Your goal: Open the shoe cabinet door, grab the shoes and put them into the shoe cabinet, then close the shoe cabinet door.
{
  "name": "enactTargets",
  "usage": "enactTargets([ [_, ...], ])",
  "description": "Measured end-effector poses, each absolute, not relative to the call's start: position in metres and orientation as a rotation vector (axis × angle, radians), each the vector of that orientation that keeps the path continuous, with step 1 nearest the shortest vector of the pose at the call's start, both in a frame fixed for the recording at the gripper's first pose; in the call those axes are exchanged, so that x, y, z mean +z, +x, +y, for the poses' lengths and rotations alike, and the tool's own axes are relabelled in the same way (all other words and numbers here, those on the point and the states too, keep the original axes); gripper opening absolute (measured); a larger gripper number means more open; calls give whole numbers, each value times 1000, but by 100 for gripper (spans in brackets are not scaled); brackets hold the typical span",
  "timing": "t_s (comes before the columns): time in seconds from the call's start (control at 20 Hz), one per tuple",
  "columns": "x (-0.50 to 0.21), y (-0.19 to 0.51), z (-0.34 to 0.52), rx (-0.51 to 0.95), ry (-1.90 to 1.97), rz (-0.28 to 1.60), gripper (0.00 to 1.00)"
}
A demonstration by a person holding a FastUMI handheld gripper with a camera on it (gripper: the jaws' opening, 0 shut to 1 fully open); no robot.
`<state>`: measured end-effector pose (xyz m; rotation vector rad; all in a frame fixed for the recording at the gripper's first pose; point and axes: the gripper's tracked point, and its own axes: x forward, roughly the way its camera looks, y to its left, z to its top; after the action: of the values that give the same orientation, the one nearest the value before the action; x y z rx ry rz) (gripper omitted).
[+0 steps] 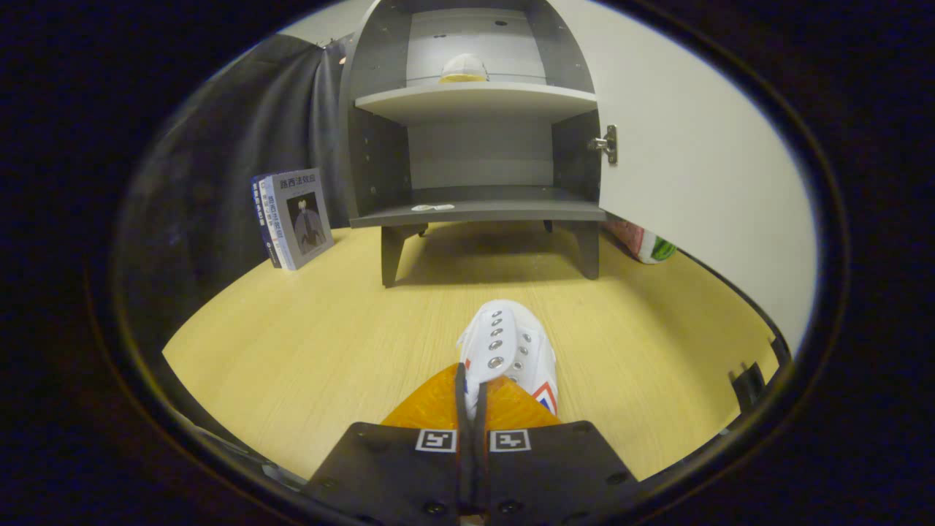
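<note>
The gripper (473, 398) has its fingers drawn nearly together on the rear edge of the shoe (508, 354), pinching it; the shoe runs straight ahead from the fingertips, toe pointing toward the cabinet (380, 146), and seems to be held above the table (307, 343), though whether the sole is clear of the wood I cannot tell. The cabinet stands directly beyond the shoe, in line with its long axis; its door (694, 183) is swung wide to the right, so the opening step looks done. The lower shelf (482, 208) is bare but for a small pale tag near its front left; the upper shelf (475, 98) carries a pale rounded thing at the back. A book (296, 218) leans left of the cabinet; a bag (646, 245) lies behind the door. The coming move is probably a straight push forward onto the lower shelf.
</note>
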<state>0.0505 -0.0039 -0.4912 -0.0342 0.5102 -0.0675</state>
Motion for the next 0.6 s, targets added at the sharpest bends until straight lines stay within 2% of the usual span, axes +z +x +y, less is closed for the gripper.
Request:
enactTargets([
  [0.4, -390, 68, -13, -82, -66, 430, 2],
  [0.6, -299, 92, -9, -107, -89, 386, 2],
])
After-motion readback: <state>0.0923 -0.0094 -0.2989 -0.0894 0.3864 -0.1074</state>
